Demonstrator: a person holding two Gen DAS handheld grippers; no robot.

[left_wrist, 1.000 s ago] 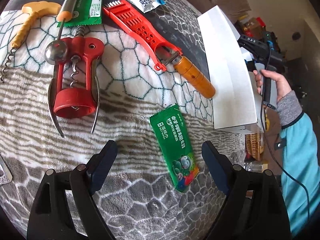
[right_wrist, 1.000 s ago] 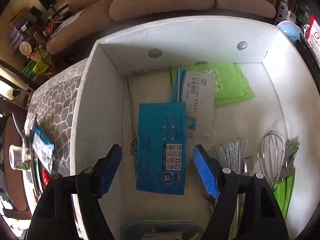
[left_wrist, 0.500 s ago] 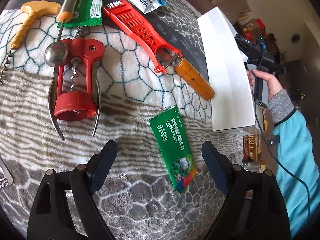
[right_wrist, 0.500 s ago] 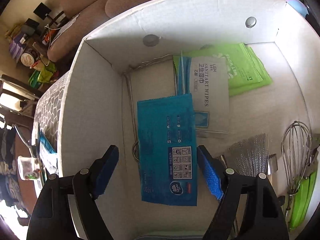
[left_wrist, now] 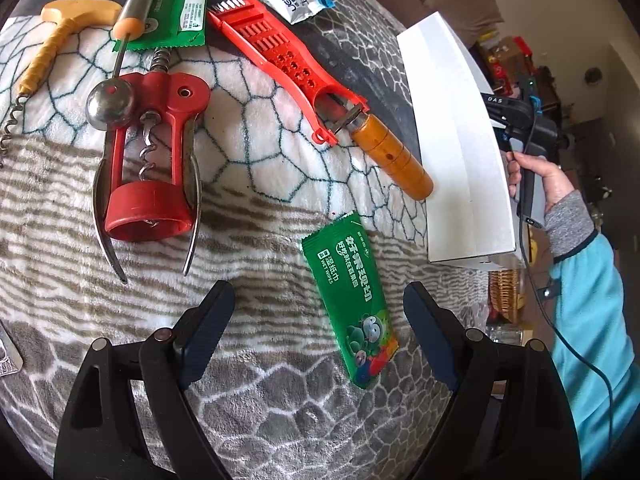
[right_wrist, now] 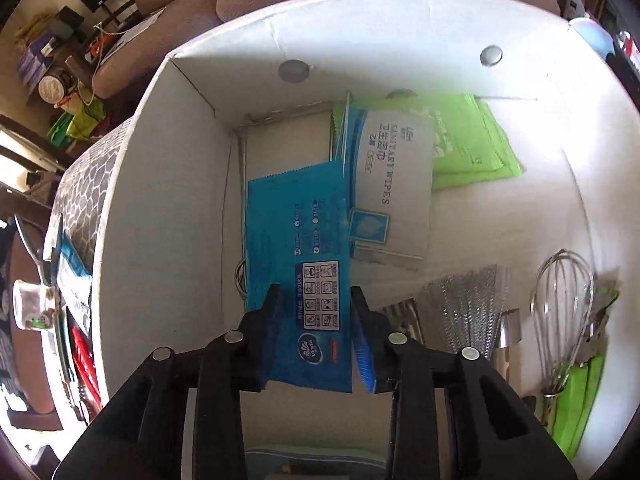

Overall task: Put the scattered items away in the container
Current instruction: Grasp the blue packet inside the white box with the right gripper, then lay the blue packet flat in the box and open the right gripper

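Observation:
My left gripper (left_wrist: 318, 312) is open just above the patterned blanket, with a green wet-wipes packet (left_wrist: 350, 304) lying between and ahead of its fingers. The white box (left_wrist: 456, 140) stands to its right. My right gripper (right_wrist: 316, 312) hovers inside the white box (right_wrist: 160, 200), its jaws narrowed on either side of a blue wipes pack (right_wrist: 298, 248) that lies on the box floor. Whether the pads touch the pack I cannot tell.
On the blanket lie a red corkscrew (left_wrist: 148, 160), a red peeler (left_wrist: 280, 48), a wooden handle (left_wrist: 388, 160), a yellow corkscrew (left_wrist: 52, 44) and other packets. In the box lie a white wipes pack (right_wrist: 392, 176), green packets (right_wrist: 472, 140), a grater (right_wrist: 464, 308) and a whisk (right_wrist: 564, 312).
My right gripper's jaws have closed in from wide open to a narrow gap over the blue pack. The left gripper has barely moved.

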